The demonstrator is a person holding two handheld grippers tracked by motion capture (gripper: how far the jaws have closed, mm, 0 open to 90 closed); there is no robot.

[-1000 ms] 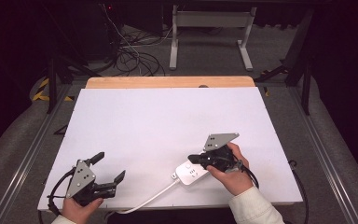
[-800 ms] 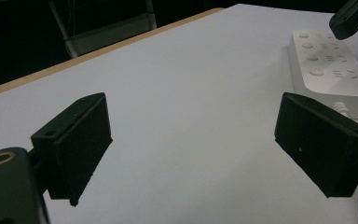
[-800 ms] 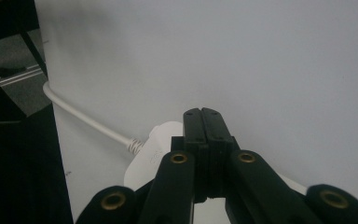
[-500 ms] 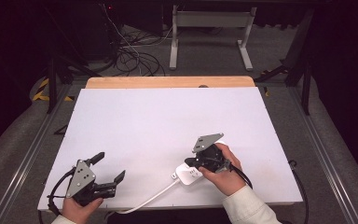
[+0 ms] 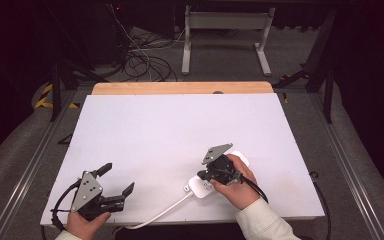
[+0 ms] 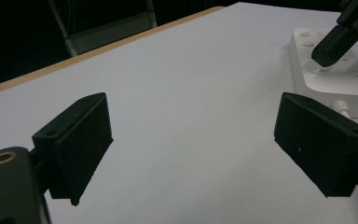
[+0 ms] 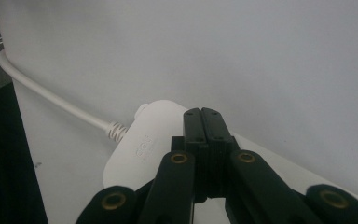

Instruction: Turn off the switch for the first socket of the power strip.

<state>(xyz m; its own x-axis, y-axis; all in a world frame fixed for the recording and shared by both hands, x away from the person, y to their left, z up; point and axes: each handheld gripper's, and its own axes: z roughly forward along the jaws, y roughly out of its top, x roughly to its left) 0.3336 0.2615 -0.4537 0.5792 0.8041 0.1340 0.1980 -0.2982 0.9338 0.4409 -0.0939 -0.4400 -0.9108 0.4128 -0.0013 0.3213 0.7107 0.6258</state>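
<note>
On the white table (image 5: 180, 135), a white power strip (image 5: 202, 187) lies near the front edge, right of centre, its white cord (image 5: 155, 215) trailing off toward the person's side. The right gripper (image 5: 203, 176) sits on top of it with its jaws pressed flat together and nothing between them — likely pushing a switch or socket, so the press should come straight down, with the strip kept from sliding on the smooth top. The left gripper (image 5: 117, 179) rests well apart at the front left, jaws spread wide and empty.

The left gripper view shows, from the side, the right gripper's tip (image 6: 328, 51) touching the strip's top face among its sockets — contact the high view hides under the hand. The right gripper view shows the strain relief (image 7: 115, 129) where the cord enters the strip.
</note>
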